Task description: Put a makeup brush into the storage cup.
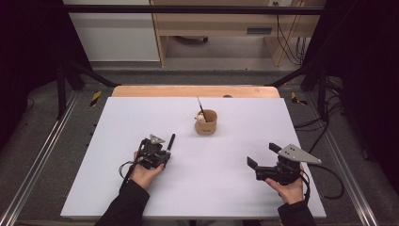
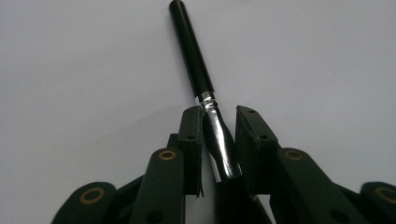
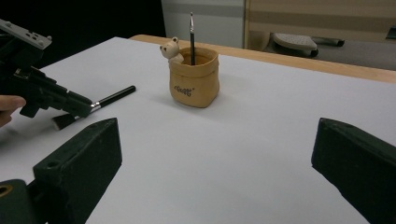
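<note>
A black-handled brush (image 2: 191, 51) with a silver ferrule lies on the white table, its handle pointing away from my left gripper (image 2: 218, 114). The jaws press on the ferrule from both sides. From above, that brush (image 1: 171, 141) sticks out of the left gripper (image 1: 165, 151) toward the far edge. My right gripper (image 1: 262, 154) rests at the front right with its jaws wide apart and nothing between them. In the right gripper view its own jaws (image 3: 218, 127) frame a tan cup (image 3: 194, 79), and the left gripper (image 3: 81, 109) and the brush (image 3: 114, 95) lie at the left.
The tan cup (image 1: 206, 123) stands mid-table toward the back, holding a thin dark brush (image 1: 200, 107) and a small bear figure (image 3: 171, 49). The white table top (image 1: 244, 197) ends in a wooden strip (image 1: 195, 91) at the far edge. Dark frame posts flank both sides.
</note>
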The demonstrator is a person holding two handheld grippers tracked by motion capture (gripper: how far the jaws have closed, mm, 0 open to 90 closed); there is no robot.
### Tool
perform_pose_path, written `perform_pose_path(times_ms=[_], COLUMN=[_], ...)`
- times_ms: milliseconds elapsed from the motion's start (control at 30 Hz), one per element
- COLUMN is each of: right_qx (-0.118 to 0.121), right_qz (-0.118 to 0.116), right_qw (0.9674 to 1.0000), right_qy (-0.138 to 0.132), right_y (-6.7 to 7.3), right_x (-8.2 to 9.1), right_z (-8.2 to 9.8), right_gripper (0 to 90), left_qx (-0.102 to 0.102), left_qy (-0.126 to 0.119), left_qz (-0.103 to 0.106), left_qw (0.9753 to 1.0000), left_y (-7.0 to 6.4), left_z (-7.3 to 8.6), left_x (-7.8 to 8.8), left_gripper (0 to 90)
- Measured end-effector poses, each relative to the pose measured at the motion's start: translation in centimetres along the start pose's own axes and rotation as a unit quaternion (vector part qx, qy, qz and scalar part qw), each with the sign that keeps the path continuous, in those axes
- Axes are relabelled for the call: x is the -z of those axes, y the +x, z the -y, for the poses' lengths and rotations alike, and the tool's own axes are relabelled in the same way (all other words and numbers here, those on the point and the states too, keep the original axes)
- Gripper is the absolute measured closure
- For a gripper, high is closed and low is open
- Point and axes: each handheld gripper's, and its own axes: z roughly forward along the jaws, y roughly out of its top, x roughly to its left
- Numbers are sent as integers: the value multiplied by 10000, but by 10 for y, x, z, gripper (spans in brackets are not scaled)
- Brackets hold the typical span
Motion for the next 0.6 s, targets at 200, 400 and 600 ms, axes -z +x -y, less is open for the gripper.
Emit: perform_pose_path(times_ms=[200, 400, 600], right_qx=[2, -3, 0], right_qz=[-7, -11, -7], right_qw=[10000, 10000, 10000], right_qy=[1, 6, 2], right_y=[0, 0, 0], right_x=[0, 0, 0], right_z=[0, 0, 0], right_gripper=[24, 24, 24], left_qx=[-110, -268, -339], left_qy=[57, 108, 137], left_qz=[56, 92, 117], left_qw=[9999, 9995, 9993], left_y=[2, 2, 1], left_z=[0, 0, 0], left_x=[1, 2, 3], left_gripper=[762, 763, 675])
